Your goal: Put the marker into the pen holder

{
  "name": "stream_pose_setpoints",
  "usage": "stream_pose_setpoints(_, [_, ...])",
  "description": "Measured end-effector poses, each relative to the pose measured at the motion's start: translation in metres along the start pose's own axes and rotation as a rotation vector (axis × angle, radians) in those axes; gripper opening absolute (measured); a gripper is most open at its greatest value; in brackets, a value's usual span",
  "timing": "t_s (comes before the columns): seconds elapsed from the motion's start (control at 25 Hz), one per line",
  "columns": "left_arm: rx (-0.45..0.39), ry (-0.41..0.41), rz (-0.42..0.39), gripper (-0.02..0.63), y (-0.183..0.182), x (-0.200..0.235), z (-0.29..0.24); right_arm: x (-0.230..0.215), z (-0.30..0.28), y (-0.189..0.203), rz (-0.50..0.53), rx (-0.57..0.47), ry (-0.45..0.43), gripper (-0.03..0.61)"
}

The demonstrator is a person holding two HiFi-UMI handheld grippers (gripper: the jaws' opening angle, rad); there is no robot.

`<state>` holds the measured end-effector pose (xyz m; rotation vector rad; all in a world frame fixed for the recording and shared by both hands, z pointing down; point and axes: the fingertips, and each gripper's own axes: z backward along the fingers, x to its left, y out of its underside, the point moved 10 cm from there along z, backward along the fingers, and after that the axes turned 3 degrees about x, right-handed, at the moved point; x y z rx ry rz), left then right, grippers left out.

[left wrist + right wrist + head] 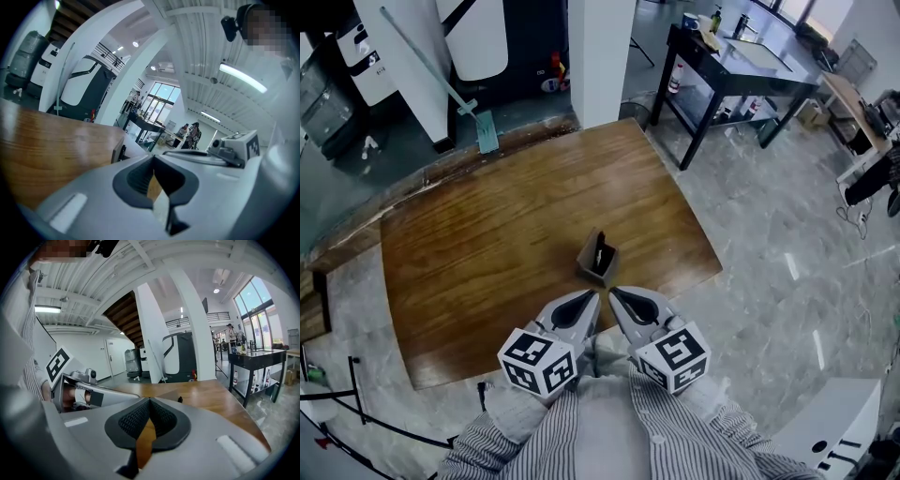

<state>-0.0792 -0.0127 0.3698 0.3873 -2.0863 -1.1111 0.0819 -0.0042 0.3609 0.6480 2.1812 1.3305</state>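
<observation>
A brown square pen holder (pixel 598 258) stands on the wooden table (pixel 487 244), near its front edge. A dark marker (pixel 600 254) with a white streak stands inside it. Just in front of the holder, my left gripper (pixel 592 300) and right gripper (pixel 615 294) sit side by side, both shut and holding nothing. In the left gripper view the holder (pixel 117 150) peeks over the shut left gripper (pixel 153 161), with the marker (pixel 123 152) dark inside it. Over the shut right gripper (pixel 150 404) in its own view, only the marker's tip (pixel 179 400) shows.
A black work table (pixel 741 66) with bottles stands at the back right on the marble floor. A long-handled squeegee (pixel 441 80) and a white pillar (pixel 600 56) stand behind the wooden table. A white unit (pixel 834 431) sits at the lower right.
</observation>
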Motion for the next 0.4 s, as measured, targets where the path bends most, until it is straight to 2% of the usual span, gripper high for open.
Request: stream_pose_setpoints(0.4, [-0.002,-0.018,0.006,0.008,0.0003,0.0003,0.0044,-0.0008,0.0018,-0.0011,0.007,-0.002,0.001,0.000])
